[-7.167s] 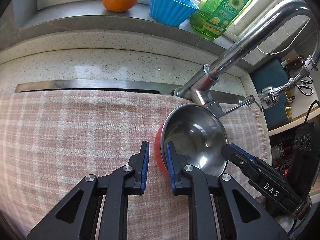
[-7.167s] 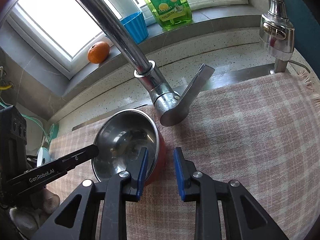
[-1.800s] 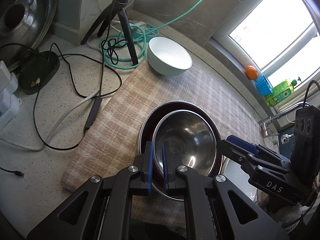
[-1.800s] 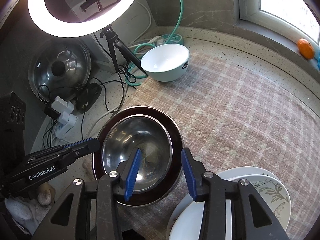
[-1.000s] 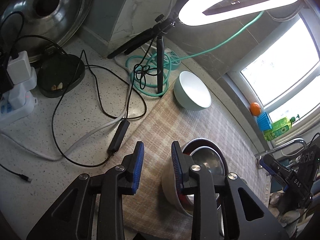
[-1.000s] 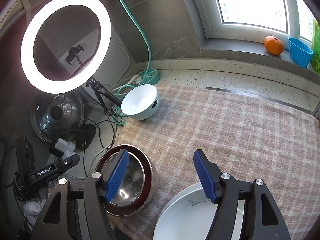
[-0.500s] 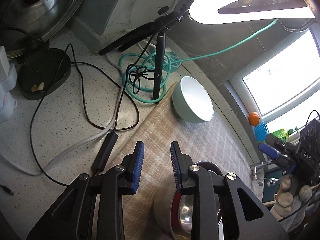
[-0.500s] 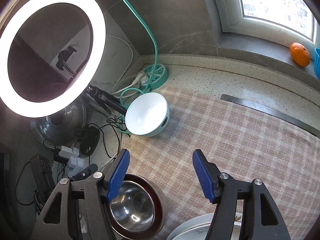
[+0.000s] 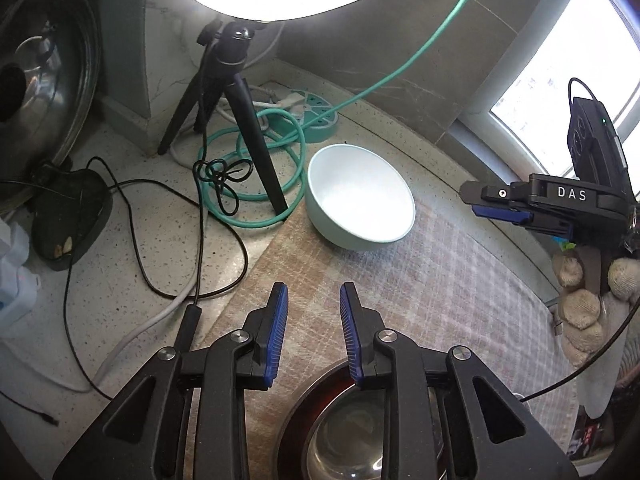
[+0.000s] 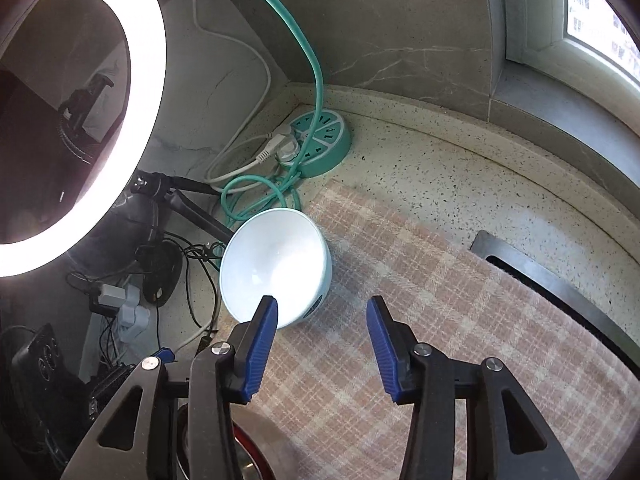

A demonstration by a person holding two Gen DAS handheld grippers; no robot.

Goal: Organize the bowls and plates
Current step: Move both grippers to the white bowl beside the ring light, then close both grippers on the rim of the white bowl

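We're lined up on the pale green bowl, which sits right at the far left corner of the plaid cloth, its base half on the cloth edge and tipped a little. That's the worry: the teal cable coils just beside it and a tripod leg of the ring light plants itself close against the bowl's left side. If we drive in wide, a finger catches the cable or knocks the tripod, and the light goes over. If we nip only the thin rim, a smooth glazed bowl like this can slip or spin out, we reckon.

Our right gripper hangs above the cloth, fingers spread wide and holding nothing, with the left fingertip overlapping the bowl's near rim in its own view; whether it touches, we can't tell. It points down and forward toward the corner.

Our left gripper sits lower and nearer us, fingers parted moderately, also empty, aimed along the cloth's left edge toward the bowl but well apart from it. Directly beneath it we see the steel bowl nested in the red-lined bowl at the near edge of the surface, which looks like the stack this bowl should join.
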